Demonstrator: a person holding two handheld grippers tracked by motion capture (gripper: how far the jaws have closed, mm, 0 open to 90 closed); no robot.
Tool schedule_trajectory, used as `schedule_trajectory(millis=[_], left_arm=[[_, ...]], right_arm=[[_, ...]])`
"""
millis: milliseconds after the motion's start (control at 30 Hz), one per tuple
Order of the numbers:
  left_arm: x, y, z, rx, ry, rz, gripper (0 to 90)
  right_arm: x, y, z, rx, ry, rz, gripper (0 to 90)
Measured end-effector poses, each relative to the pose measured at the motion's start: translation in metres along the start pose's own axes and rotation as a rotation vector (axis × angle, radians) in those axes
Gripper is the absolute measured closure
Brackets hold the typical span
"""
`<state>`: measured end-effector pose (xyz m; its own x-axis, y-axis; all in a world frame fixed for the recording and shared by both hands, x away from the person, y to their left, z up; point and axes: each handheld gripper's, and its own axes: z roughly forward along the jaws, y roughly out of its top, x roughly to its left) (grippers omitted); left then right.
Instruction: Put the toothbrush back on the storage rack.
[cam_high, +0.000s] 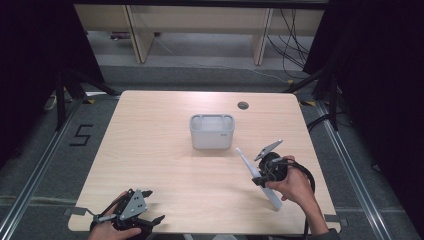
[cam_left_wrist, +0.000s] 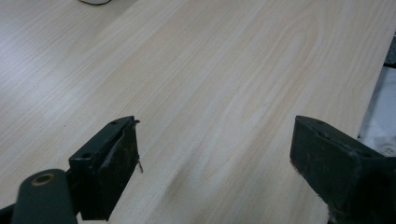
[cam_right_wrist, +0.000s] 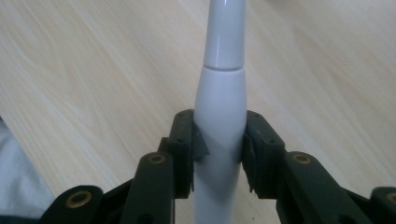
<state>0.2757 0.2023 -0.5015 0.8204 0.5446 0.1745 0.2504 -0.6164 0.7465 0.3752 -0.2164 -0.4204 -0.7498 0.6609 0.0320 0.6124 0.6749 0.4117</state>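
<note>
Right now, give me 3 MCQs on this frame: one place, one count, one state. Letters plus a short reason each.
1. Where does the white bin stand?
A. near the table's middle
B. at the near left corner
C. on the floor

2. How many bins are on the table?
A. three
B. two
C. one

3. What is the right gripper doing?
A. open over bare wood
B. shut on the white electric toothbrush
C. shut on the bin's rim

Answers:
1 A, the high view shows it central, just past the middle.
2 C, a single bin stands there.
3 B, its jaws press both sides of the handle; the left gripper is open.
</note>
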Motion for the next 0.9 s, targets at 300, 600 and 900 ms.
schedule_trajectory(millis=[300, 600, 900], left_arm=[[0.0, 0.0, 0.001, -0.009, -0.01, -0.016, 14.8], [0.0, 0.0, 0.0, -0.002, -0.014, -0.016, 14.8], [0.0, 0.0, 0.0, -0.013, -0.002, -0.015, 14.8]], right_arm=[[0.002, -0.002, -0.026, -0.187, -0.01, -0.008, 67.1], [-0.009, 0.0, -0.034, -0.377, -0.014, 0.006, 67.1], [-0.023, 0.006, -0.032, -0.499, -0.036, 0.046, 67.0]])
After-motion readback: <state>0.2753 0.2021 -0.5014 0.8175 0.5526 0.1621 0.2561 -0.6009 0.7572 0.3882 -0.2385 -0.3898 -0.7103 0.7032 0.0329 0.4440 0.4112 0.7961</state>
